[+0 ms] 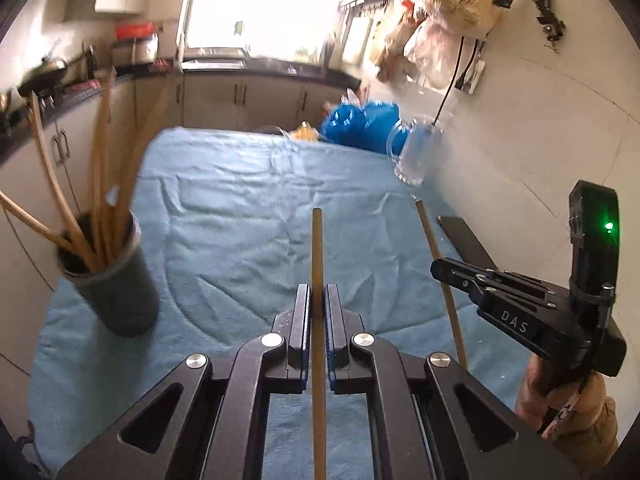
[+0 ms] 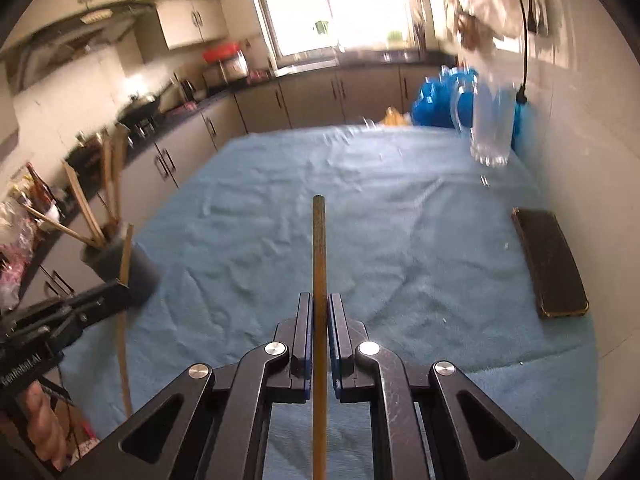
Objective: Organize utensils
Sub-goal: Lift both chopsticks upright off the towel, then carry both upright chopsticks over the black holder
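My left gripper (image 1: 318,294) is shut on a wooden chopstick (image 1: 317,248) that points forward over the blue cloth. My right gripper (image 2: 319,300) is shut on another wooden chopstick (image 2: 319,240); in the left wrist view this gripper (image 1: 440,270) and its chopstick (image 1: 438,264) show at the right. A dark cup (image 1: 114,292) holding several wooden chopsticks (image 1: 100,184) stands at the table's left edge. In the right wrist view the cup (image 2: 132,268) sits just beyond my left gripper (image 2: 120,290).
A blue cloth (image 1: 248,208) covers the table. A clear glass mug (image 1: 416,152) stands at the far right by the wall. A dark phone (image 2: 550,260) lies at the right edge. Blue bags (image 1: 360,120) sit past the table's far end. Kitchen counters run along the left.
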The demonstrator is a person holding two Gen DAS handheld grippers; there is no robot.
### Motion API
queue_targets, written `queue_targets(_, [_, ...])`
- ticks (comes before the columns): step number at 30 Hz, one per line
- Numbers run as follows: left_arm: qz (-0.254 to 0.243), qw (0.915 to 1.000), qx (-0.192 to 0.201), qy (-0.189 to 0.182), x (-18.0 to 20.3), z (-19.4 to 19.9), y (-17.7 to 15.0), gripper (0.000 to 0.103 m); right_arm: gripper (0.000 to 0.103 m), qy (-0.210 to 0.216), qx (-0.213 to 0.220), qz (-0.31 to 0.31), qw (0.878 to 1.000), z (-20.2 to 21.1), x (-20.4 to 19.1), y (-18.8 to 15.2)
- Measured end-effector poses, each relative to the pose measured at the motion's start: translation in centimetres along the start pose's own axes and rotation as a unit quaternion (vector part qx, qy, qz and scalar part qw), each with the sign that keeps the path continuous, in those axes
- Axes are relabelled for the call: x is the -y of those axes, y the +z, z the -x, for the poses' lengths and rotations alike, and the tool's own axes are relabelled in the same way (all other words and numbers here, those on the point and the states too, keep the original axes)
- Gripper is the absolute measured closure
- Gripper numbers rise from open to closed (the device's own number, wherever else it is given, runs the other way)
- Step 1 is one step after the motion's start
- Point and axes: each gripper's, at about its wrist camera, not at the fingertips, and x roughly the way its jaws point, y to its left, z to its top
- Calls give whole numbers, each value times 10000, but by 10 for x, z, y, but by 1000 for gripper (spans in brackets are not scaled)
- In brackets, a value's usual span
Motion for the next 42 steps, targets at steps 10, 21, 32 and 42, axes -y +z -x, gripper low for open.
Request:
queue_targets(10, [-73, 9982, 464, 366, 13, 44, -4, 97, 95, 413, 697, 389, 9960, 23, -34, -5])
queue_targets(21, [174, 9962, 782, 339, -7, 63, 7, 97, 95, 661, 668, 204, 9954, 21, -31, -6])
queue_targets(32, [470, 9963, 720, -57, -31, 43, 6, 97, 95, 398, 495, 195, 9978, 8, -47, -2])
queue_targets(42, [506, 9961, 697, -175, -34, 37, 7, 97, 95, 322, 443, 230, 9982, 4, -53, 5])
